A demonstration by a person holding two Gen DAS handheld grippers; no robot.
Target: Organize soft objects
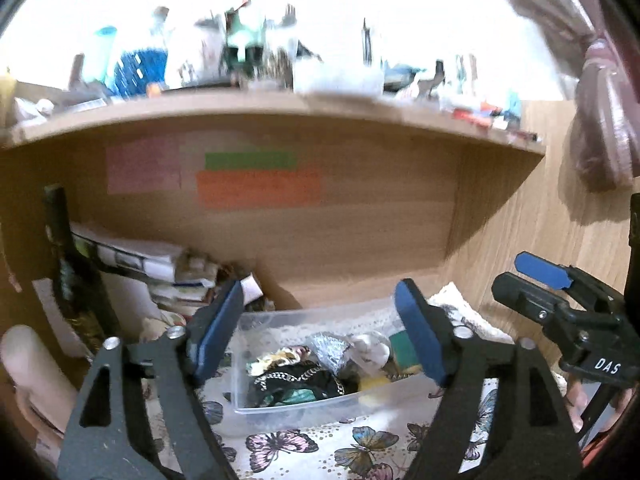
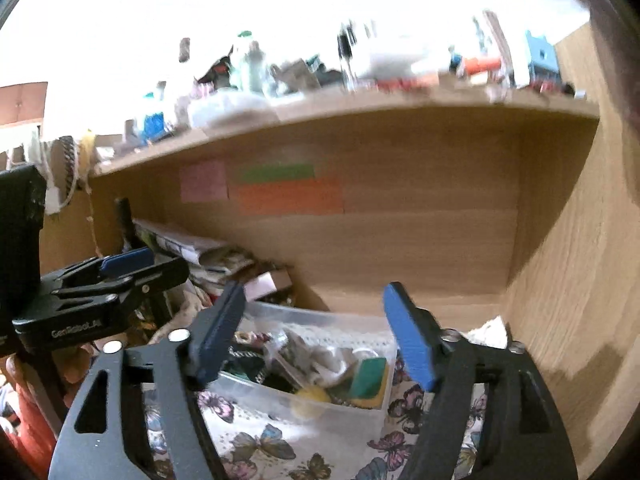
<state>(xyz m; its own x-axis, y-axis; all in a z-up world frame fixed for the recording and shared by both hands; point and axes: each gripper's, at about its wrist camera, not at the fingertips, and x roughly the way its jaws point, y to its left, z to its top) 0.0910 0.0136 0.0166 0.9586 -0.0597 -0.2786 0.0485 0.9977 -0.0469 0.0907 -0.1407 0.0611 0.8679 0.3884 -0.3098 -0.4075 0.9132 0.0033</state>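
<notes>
A clear plastic bin [image 1: 308, 402] sits on a butterfly-print cloth [image 1: 320, 448] under a wooden shelf. It holds several soft items: a black fabric piece with a gold chain [image 1: 296, 382], a silvery pouch [image 1: 330, 346], a green sponge [image 1: 402, 344] and a yellow piece [image 1: 374, 385]. My left gripper [image 1: 320, 336] is open and empty, just in front of the bin. My right gripper [image 2: 316, 338] is open and empty, facing the same bin [image 2: 320, 404]. The green sponge [image 2: 370, 376] lies at the bin's right end. Each gripper shows in the other's view: the right one [image 1: 560, 296], the left one [image 2: 100, 280].
A wooden shelf [image 1: 280, 112] crowded with bottles and small items hangs above. Coloured sticky notes [image 1: 256, 184] are on the back panel. Stacked papers and books [image 1: 160, 268] lie left of the bin. A wooden side wall [image 2: 580, 280] closes the right.
</notes>
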